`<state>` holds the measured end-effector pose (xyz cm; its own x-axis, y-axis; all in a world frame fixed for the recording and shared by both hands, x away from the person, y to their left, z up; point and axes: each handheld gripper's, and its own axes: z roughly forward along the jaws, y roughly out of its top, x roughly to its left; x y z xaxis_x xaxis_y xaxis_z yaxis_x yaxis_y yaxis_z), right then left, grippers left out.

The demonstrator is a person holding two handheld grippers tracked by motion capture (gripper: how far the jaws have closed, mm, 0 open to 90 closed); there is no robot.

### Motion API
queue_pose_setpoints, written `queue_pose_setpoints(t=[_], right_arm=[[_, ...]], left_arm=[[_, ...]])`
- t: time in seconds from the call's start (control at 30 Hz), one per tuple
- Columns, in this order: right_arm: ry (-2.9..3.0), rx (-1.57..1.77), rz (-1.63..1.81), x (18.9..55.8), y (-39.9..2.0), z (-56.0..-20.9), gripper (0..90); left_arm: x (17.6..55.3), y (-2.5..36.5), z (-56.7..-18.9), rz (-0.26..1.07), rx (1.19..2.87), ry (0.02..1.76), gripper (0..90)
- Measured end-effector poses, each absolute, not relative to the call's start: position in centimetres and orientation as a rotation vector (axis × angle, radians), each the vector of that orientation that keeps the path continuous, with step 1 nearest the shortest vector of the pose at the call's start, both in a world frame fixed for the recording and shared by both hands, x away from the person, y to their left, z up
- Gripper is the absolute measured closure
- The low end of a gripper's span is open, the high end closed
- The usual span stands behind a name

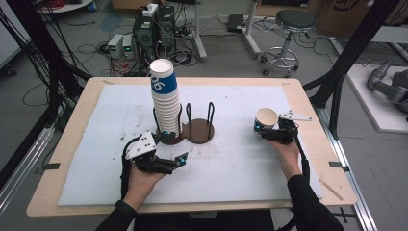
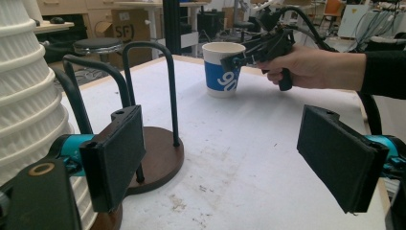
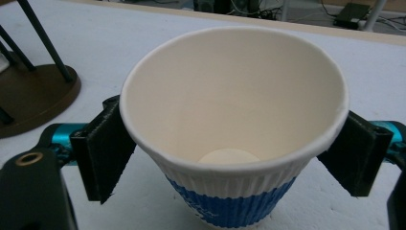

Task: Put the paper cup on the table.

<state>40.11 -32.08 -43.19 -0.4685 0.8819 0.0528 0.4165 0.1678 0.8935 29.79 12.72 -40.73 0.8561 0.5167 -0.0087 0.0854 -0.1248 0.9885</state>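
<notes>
1. High view: at the left, the left tool [image 1: 181,159] hovers low over the white surface [image 1: 231,159], jaws spread wide and holding nothing, just beside the stack [image 1: 166,103].
2. That stack of ribbed paper cups stands tall in one ring of the brown holder [image 1: 198,130]; the neighbouring ring is empty. Nested cups like these probably cling together, so lifting the top one would call for a grip near its rim while the rest is steadied.
3. To the right, well apart from the holder, a single cup [image 1: 266,119] stands on the surface with the right tool [image 1: 260,129] around it.
4. Right gripper view: the jaws sit against opposite sides of the cup just below the rim, pinching it lightly; the wall looks undented.
5. The cup is empty, so light, and thin paper crushes easily. The ribbed sleeve should give friction; a gentle squeeze under the stiffer rolled rim seems the safest hold.
</notes>
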Motion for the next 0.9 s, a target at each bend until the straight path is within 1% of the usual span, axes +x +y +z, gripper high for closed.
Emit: queue_pose_setpoints(t=[0.3,0.57,0.9], right_arm=[[1.974,1.26,1.175,39.7,-32.1,-43.0,13.9],[1.986,1.301,1.101,38.5,-32.7,-42.8,13.9],[1.986,1.313,1.183,36.2,-34.1,-41.8,13.9]], left_arm=[[29.8,12.6,-40.7,0.386,1.68,0.469,16.7],[29.9,12.5,-40.7,0.381,1.682,0.463,16.7],[29.9,12.5,-40.7,0.384,1.676,0.468,16.7]])
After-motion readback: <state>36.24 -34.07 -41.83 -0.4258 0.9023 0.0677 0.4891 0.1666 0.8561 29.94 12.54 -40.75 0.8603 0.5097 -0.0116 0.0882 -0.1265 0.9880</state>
